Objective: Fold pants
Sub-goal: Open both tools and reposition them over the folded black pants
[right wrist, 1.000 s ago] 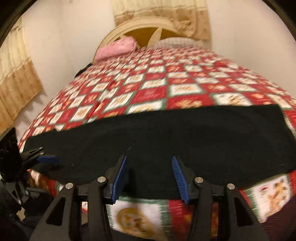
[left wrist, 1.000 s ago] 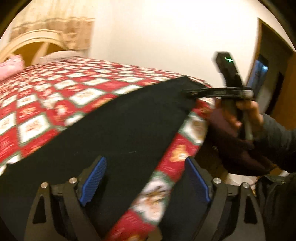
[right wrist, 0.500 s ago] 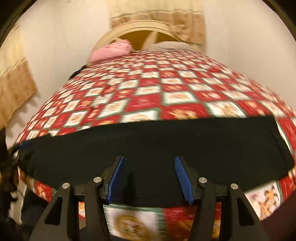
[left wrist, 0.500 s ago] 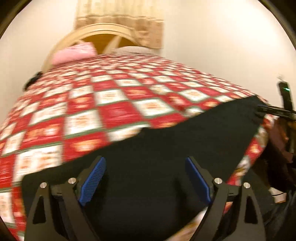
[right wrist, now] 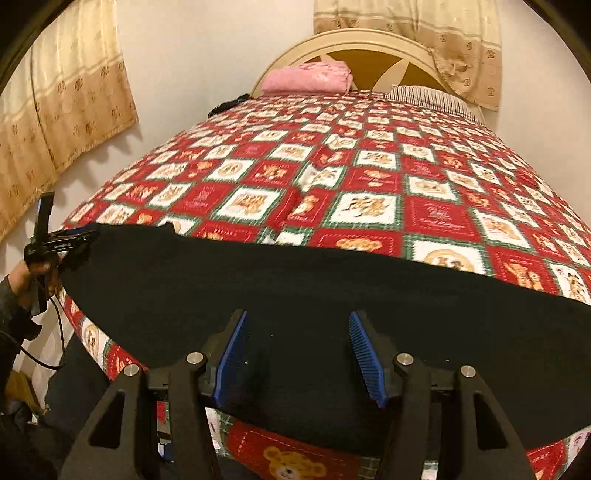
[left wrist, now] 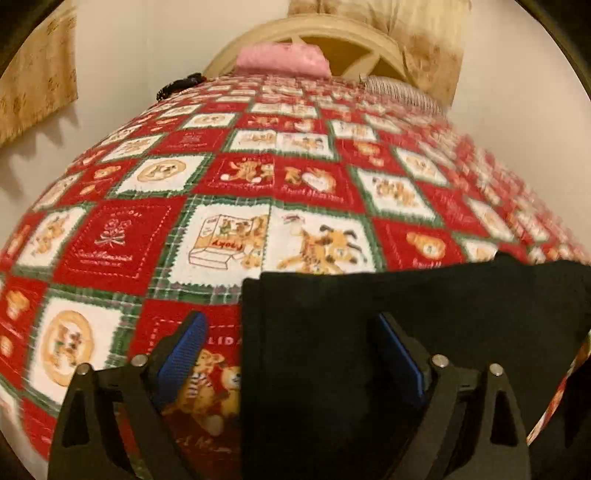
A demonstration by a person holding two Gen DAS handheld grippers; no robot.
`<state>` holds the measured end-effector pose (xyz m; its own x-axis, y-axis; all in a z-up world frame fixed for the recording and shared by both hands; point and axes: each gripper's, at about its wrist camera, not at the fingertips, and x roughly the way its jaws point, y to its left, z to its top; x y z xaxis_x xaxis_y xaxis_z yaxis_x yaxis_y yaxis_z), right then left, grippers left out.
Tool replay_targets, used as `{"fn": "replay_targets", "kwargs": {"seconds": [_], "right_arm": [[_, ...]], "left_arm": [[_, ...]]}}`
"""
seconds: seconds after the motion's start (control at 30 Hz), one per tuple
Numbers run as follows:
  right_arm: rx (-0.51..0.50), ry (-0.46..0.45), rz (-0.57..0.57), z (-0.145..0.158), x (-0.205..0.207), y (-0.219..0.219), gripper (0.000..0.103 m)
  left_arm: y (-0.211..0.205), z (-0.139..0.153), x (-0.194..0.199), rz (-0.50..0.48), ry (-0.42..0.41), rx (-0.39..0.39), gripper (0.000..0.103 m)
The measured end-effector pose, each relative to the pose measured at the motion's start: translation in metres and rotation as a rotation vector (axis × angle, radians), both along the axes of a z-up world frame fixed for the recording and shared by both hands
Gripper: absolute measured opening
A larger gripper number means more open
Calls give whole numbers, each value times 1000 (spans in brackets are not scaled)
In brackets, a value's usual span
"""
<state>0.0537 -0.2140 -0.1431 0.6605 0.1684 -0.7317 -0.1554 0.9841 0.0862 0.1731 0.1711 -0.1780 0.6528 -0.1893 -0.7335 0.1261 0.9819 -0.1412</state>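
The left gripper (left wrist: 290,356) has matte black angular arms with triangular cut-outs, round silver screws at the joints, and ribbed bright blue pads (left wrist: 180,353) on the inner finger faces. The right gripper (right wrist: 301,356) is built the same, with blue ridged pads (right wrist: 364,356). In the right wrist view the person's bare-skinned left hand (right wrist: 35,271) emerges from a dark sleeve (right wrist: 11,310), and a thin black cable (right wrist: 55,332) loops below it.

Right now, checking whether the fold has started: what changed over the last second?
The left gripper swung leftward, from facing the right gripper to facing the headboard; its open fingers now straddle the pants' end edge. Nothing was grasped or released. The right gripper stayed open over the pants' near edge; the pants still lie flat on the quilt.
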Motion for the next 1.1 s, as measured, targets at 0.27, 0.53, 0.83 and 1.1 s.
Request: {"fn": "replay_targets", "kwargs": {"seconds": [0.27,0.53,0.83,1.1], "right_arm": [[39,-2,-75,0,-12,-22,58],[24,-118,-422,39,-66,-145,58],[105,-91,-708,22,-105,-235,58],[122,-80,-687,10,-88,-227,58]], "left_arm": [[-3,0,2,-19,17,26,100],[0,1,1,-32,21,28,102],[-11,10,-8,84,22,120,103],[-34,33,-23,63,-57,256,103]]}}
